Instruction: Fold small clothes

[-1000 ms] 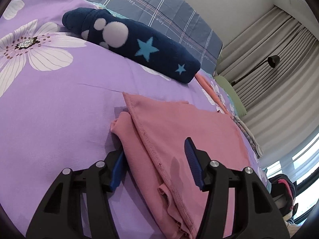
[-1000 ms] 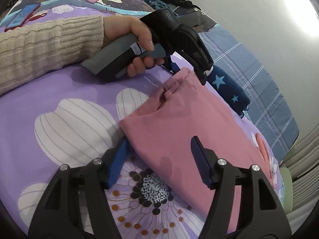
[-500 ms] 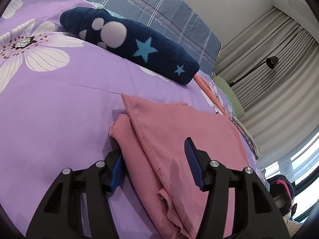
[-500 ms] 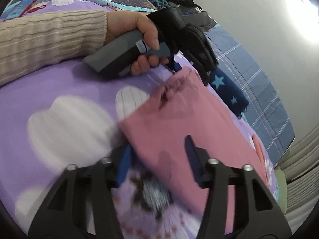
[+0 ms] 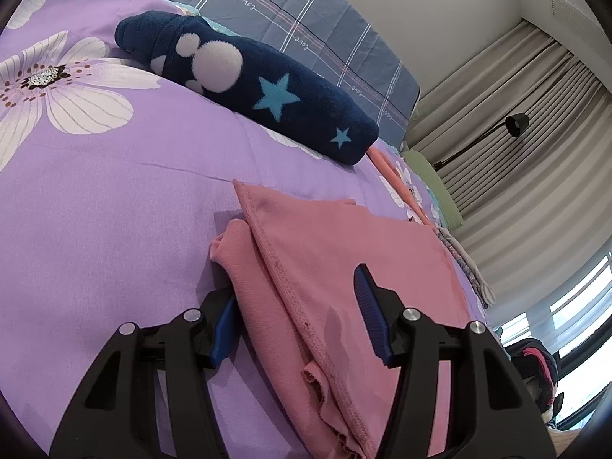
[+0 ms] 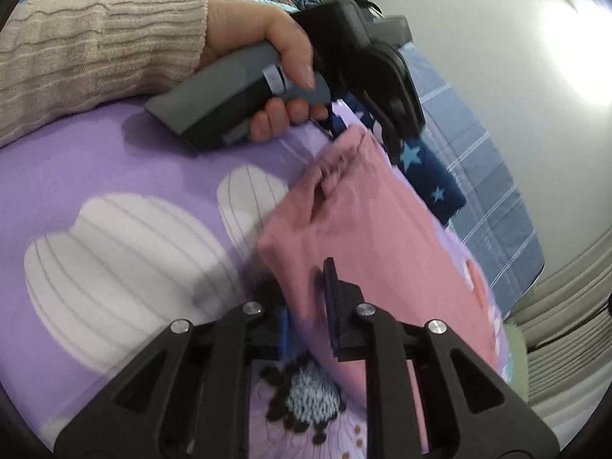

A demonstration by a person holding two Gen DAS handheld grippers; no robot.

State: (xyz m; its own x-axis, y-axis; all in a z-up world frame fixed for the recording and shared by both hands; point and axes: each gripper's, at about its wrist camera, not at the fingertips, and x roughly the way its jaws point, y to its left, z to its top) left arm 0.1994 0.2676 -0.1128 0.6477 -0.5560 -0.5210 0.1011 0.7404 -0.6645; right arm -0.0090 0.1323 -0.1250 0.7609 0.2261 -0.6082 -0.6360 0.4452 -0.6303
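A pink garment (image 5: 344, 252) lies folded flat on the purple flowered bedsheet (image 5: 95, 191). My left gripper (image 5: 294, 287) straddles its near hem, jaws open, one pad beside the folded edge and the other above the cloth. In the right wrist view that left gripper (image 6: 367, 134), held by a hand (image 6: 267, 38), sits at the far bunched corner of the pink garment (image 6: 363, 222). My right gripper (image 6: 306, 294) is closing on the near corner, and the cloth fills the narrow gap between its pads.
A navy plush roll (image 5: 267, 95) with stars and white dots lies across the bed beyond the garment. Behind it is a grey-blue plaid pillow (image 5: 306, 19). Curtains (image 5: 516, 191) and a black lamp (image 5: 514, 124) stand past the bed's right side.
My right gripper's jaws have narrowed from wide open down onto the pink garment's near corner, and it has dropped slightly. The left gripper has kept still.
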